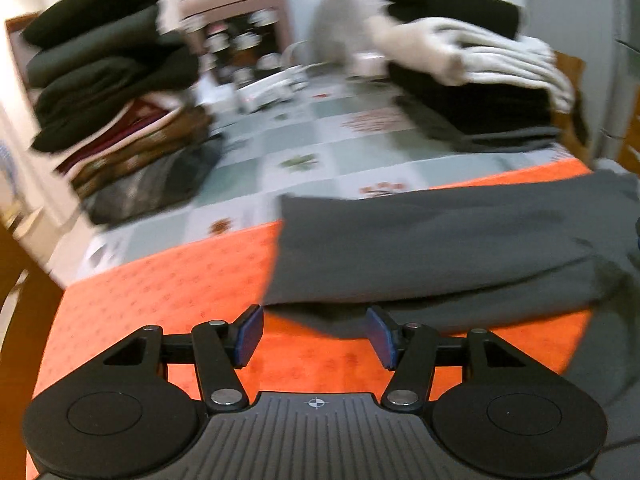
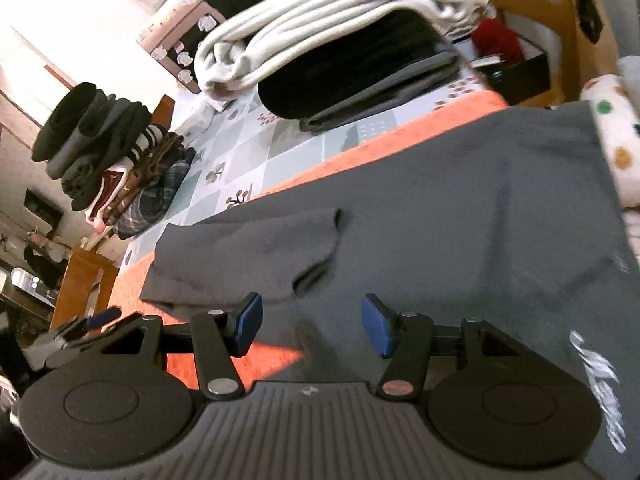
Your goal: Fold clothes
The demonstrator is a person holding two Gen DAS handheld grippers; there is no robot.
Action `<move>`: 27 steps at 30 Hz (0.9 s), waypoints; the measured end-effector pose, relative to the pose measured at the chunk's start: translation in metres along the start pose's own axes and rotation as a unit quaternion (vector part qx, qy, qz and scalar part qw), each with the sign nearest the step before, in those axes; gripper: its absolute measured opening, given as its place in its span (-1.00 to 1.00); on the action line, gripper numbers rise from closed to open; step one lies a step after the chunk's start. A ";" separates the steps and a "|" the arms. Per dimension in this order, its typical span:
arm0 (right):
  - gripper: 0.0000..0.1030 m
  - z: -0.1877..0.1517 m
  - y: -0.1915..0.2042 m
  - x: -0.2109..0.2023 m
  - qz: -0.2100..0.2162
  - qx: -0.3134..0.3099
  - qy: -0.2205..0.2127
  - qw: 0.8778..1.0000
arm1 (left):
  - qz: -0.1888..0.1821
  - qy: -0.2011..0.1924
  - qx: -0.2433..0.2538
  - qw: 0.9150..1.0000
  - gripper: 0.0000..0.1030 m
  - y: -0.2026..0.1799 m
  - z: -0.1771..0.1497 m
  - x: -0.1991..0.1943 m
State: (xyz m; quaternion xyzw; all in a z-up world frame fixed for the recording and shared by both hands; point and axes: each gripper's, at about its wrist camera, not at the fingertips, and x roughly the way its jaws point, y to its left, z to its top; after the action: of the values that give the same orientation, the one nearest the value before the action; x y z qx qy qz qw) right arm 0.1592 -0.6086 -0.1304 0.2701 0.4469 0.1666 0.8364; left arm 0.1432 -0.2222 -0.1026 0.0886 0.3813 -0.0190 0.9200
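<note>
Garment (image 1: pixel 460 248): spread flat on the mat (image 1: pixel 168 292) at the table's near edge, one sleeve (image 2: pixel 256 248) folded in over its body. Behind the mat: tablecloth (image 1: pixel 320 152). Left stack (image 1: pixel 116 92) of folded clothes at far left; right stack (image 1: pixel 472 76) at far right. Appliance (image 1: pixel 240 12) behind, between the stacks.

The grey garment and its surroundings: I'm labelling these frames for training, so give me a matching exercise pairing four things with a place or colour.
Things:
1. grey garment
2. white folded clothes
3. dark pile
4. tablecloth border

Descriptions:
A. orange
B. far left of the table
C. spread flat nearest the tools
D. on the far right stack

Pairs: 1-C, 2-D, 3-B, 4-A
</note>
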 end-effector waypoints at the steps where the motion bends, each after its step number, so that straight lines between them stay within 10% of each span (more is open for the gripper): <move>1: 0.16 0.003 0.002 0.009 0.002 0.002 0.004 1.000 | 0.005 0.000 -0.010 1.000 0.16 0.007 0.000 0.001; 5: -0.19 0.011 0.009 0.039 0.017 0.015 0.023 0.999 | 0.011 0.004 -0.038 0.999 0.16 0.023 -0.001 0.009; 8: -0.96 0.011 0.018 0.055 -0.003 -0.008 0.032 0.999 | 0.011 0.008 -0.050 0.999 0.16 0.030 0.000 0.018; 17: -0.94 0.007 0.003 0.040 -0.062 -0.020 0.013 0.998 | -0.006 0.016 -0.070 0.997 0.17 0.036 -0.005 0.015; 27: -0.12 -0.019 -0.014 -0.034 -0.088 -0.053 -0.007 0.995 | -0.046 0.023 -0.080 0.995 0.20 0.034 -0.037 -0.034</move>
State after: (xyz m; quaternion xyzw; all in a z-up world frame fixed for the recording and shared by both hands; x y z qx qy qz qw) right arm 0.1248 -0.6319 -0.1248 0.1860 0.4535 0.1134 0.8642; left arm 0.0971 -0.1834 -0.0990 -0.0023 0.4060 -0.0284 0.9134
